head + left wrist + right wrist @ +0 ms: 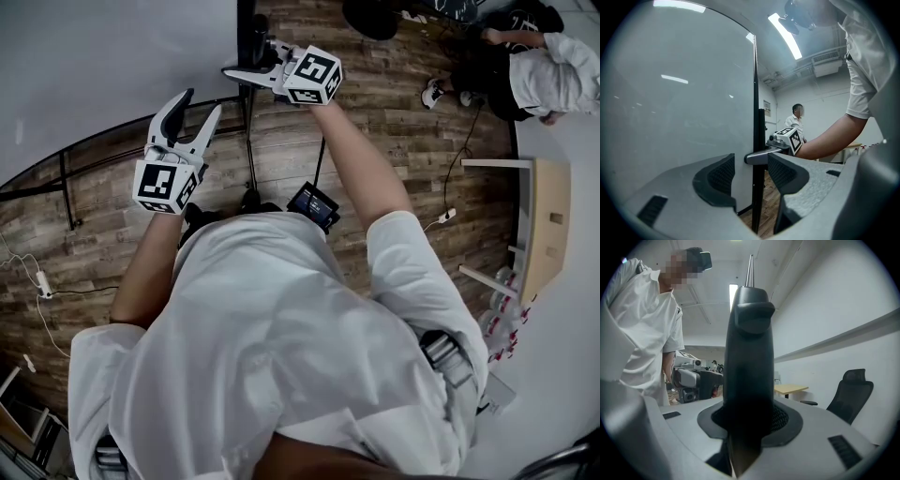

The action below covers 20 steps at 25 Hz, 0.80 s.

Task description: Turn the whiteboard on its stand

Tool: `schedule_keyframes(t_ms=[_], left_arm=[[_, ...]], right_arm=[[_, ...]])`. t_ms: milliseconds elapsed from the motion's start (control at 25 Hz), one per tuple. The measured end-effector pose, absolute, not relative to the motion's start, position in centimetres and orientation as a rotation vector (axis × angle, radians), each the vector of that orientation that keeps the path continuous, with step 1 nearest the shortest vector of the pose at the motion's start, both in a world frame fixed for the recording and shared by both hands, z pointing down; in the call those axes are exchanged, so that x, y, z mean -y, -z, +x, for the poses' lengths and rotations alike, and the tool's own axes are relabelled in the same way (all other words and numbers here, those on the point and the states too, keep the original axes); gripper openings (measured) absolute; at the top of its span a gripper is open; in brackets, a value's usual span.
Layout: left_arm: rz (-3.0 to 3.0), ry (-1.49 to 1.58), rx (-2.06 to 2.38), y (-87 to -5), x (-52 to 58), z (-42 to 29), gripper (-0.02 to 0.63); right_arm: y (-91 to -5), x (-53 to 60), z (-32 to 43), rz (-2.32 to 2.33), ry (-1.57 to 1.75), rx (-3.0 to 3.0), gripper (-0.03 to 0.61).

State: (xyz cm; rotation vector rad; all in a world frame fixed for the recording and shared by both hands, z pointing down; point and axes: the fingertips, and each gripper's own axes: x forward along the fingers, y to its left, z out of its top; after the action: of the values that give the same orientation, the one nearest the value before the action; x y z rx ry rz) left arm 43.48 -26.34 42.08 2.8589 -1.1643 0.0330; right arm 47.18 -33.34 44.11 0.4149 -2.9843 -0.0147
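We clamp our right gripper (247, 67) on the stand's dark post (749, 357) at the right edge of the whiteboard (94, 66), our left gripper (202, 103) gaping wide and empty nearby.

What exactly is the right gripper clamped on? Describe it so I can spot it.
Find the big pale whiteboard and follow its right edge in the head view. There stands a black upright post, clamped in the jaws of the right gripper. It is thicker than the board's thin frame and ends in a rounded cap.
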Motion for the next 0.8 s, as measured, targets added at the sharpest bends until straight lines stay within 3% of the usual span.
schedule_keyframes(t_ms=[480,800], left_arm=[[2.891,-0.048,1.089,-42.4,27.3,48.8,0.219],[2.904,-0.032,1.028,-42.3,27.3,47.5,0.219]], right_arm=[[-44.8,34.2,54.5,0.485,-0.023,2.996,0.155],[-44.8,34.9,56.3,0.665,-0.082,2.963,0.203]])
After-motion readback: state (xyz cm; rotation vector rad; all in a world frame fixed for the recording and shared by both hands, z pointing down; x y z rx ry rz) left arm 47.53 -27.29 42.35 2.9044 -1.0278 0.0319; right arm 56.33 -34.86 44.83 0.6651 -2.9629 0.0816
